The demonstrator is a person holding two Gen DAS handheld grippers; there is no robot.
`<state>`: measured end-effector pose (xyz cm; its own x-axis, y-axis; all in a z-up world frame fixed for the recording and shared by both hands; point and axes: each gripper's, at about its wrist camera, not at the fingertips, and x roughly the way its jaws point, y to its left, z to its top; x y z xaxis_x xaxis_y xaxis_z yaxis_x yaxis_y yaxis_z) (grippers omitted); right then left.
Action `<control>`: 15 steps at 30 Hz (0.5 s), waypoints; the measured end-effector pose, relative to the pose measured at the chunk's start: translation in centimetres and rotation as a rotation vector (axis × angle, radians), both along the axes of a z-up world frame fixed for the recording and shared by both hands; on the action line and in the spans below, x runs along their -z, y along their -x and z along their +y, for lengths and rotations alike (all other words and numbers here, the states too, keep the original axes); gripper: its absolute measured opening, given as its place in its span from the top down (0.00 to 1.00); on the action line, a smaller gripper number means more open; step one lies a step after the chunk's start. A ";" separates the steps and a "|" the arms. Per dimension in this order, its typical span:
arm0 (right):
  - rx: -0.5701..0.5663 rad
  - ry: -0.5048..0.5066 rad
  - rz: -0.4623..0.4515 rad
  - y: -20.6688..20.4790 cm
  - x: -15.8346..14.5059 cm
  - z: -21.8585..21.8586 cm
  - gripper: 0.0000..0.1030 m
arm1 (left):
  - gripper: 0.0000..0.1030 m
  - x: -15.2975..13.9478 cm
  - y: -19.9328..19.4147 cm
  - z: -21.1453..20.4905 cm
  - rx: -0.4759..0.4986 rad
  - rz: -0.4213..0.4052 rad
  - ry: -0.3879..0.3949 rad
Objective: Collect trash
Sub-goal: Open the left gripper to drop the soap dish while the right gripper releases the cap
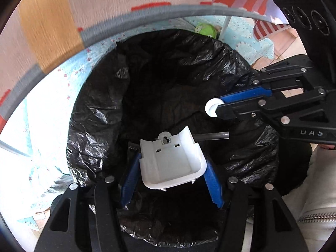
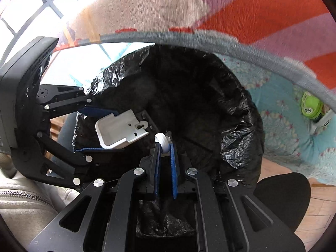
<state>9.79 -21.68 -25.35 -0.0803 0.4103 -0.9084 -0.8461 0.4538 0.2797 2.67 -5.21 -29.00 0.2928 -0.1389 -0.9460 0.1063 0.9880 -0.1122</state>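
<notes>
A bin lined with a black bag [image 1: 100,126] fills the middle of both views, its mouth wide. My left gripper [image 1: 172,159] hangs over the opening, its blue pads pressed on the sides of a white plastic housing [image 1: 174,168] with a keyhole slot. The right wrist view shows the same housing [image 2: 119,130] in the left gripper [image 2: 113,131]. My right gripper [image 2: 166,147] is shut on a small white ring [image 2: 162,139], also above the bag [image 2: 231,105]. The left wrist view shows the right gripper [image 1: 218,107] with the ring [image 1: 211,110] at its tips.
A rug with a grey border [image 2: 210,40] and orange and pink patches lies behind the bin. A light blue patterned cloth [image 2: 283,126] surrounds it, with a green lidded tub [image 2: 310,107] on it. A pale zipped jacket [image 2: 25,199] is close on the left.
</notes>
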 end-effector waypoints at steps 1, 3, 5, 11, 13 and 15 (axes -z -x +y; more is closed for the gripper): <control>-0.002 0.000 0.003 0.0 0.1 0.0 0.90 | 0.44 0.1 0.2 0.0 0.001 0.000 0.002; -0.004 0.001 0.011 -0.2 0.2 0.2 0.90 | 0.40 0.1 0.2 -0.1 0.000 -0.002 0.007; -0.006 0.004 0.021 -0.1 0.3 0.2 0.90 | 0.36 0.0 0.1 -0.4 -0.002 -0.007 0.003; -0.008 -0.004 0.000 0.1 0.0 0.2 0.74 | 0.36 -1.1 0.0 -0.8 -0.011 -0.036 0.011; -0.013 -0.012 -0.010 0.5 -0.5 0.2 0.74 | 0.36 -2.0 0.2 -0.8 -0.014 -0.063 0.018; -0.013 -0.021 -0.027 0.8 -1.2 0.1 0.74 | 0.36 -2.9 0.2 -0.9 -0.023 -0.084 0.019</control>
<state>8.96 -21.57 -24.20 -0.0614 0.4288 -0.9013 -0.8592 0.4369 0.2664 2.46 -6.12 -26.09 0.3744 -0.1491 -0.9152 0.0932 0.9880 -0.1228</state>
